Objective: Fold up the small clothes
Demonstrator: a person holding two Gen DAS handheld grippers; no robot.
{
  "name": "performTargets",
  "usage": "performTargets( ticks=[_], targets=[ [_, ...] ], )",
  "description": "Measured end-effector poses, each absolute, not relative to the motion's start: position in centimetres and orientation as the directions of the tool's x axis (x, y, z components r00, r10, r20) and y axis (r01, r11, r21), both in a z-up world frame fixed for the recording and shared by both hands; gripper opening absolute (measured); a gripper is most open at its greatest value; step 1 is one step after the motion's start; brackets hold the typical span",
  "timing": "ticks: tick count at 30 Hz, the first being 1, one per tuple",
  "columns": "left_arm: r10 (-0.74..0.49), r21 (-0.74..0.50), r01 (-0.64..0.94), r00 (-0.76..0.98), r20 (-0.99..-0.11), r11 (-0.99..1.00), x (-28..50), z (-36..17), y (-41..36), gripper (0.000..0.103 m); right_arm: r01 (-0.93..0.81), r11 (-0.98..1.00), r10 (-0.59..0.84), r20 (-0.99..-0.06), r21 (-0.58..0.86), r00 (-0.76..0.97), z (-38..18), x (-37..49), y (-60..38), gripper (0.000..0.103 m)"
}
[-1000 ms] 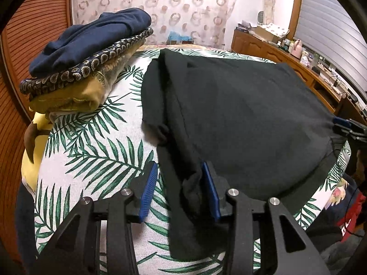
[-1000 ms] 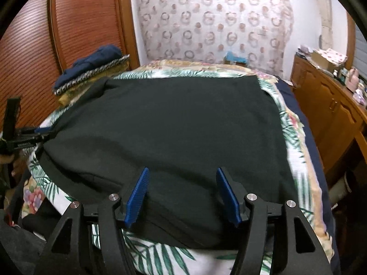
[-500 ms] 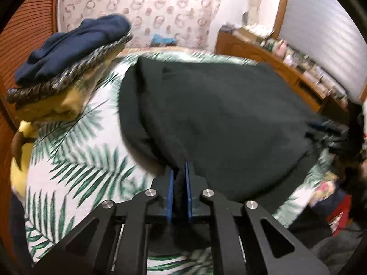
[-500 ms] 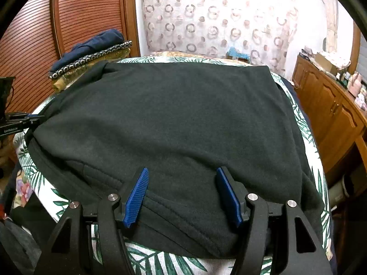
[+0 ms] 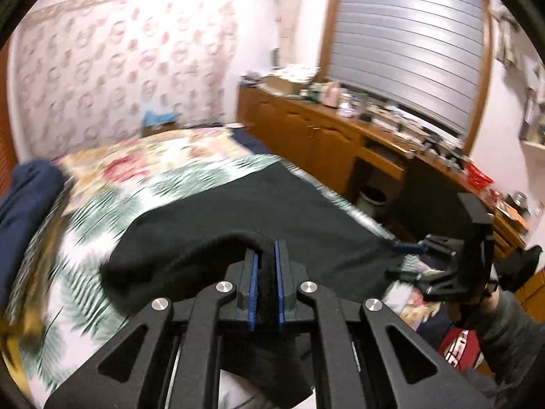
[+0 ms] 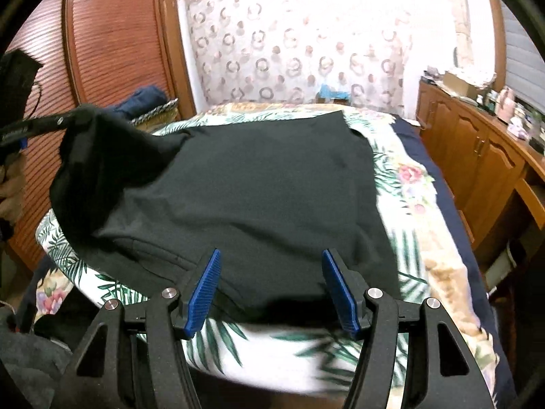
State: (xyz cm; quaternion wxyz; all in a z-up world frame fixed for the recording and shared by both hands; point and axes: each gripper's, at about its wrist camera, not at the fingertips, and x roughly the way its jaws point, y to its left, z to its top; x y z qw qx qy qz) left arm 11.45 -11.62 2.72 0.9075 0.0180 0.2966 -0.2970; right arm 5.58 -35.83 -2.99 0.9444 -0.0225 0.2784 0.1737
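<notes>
Warm indoor light, motion-blurred fisheye edges

Bed (palm-print cover) carries black garment, folded pile.

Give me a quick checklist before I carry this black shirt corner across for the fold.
1. Left gripper shut on black shirt: ok.
2. Corner lifted off the bedspread: ok.
3. Right gripper holding the near hem: not ok, jaws open over it.
4. Rest of shirt lying flat: ok.
5. Folded pile out of the path: ok, beside the shirt.
6. Grip depth: cannot tell.
</notes>
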Motion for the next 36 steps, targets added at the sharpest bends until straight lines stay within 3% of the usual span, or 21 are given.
performTargets(
  ticks=[13, 19, 24, 27, 31, 36],
  targets=[
    [-0.625, -0.126, 0.707, 0.51, -0.591, 0.696, 15.7, 4.9, -25.0, 0.009, -0.292, 0.954, 0.286, -0.497, 0.068, 0.819, -3.5, 1.6, -38.6, 0.064],
    [-0.578, -0.064, 0.707, 0.518, -0.631, 0.704, 15.9, 3.6, -27.7, 0.012, -0.274, 0.958, 0.276, -0.498, 0.077, 0.822, -3.9, 0.5, -39.3, 0.064],
    [-0.571, -0.053, 0.693, 0.544, -0.615, 0.719, 15.1, 4.0, -25.8, 0.042, -0.265, 0.961, 0.267, -0.502, 0.078, 0.823, -3.5, 0.4, -39.6, 0.064],
    [-0.564, -0.049, 0.675, 0.572, -0.596, 0.736, 14.7, 4.4, -24.0, 0.044, -0.263, 0.962, 0.265, -0.497, 0.076, 0.826, -3.1, 0.3, -39.4, 0.064],
    [-0.535, -0.057, 0.62, 0.623, -0.57, 0.783, 14.0, 3.9, -19.7, 0.074, -0.278, 0.957, 0.281, -0.489, 0.081, 0.826, -2.5, 1.3, -39.5, 0.064],
    [-0.468, -0.07, 0.533, 0.664, -0.584, 0.843, 13.5, 1.6, -14.6, 0.077, -0.316, 0.946, 0.307, -0.487, 0.065, 0.818, -1.7, 3.0, -38.2, 0.064]
  ],
)
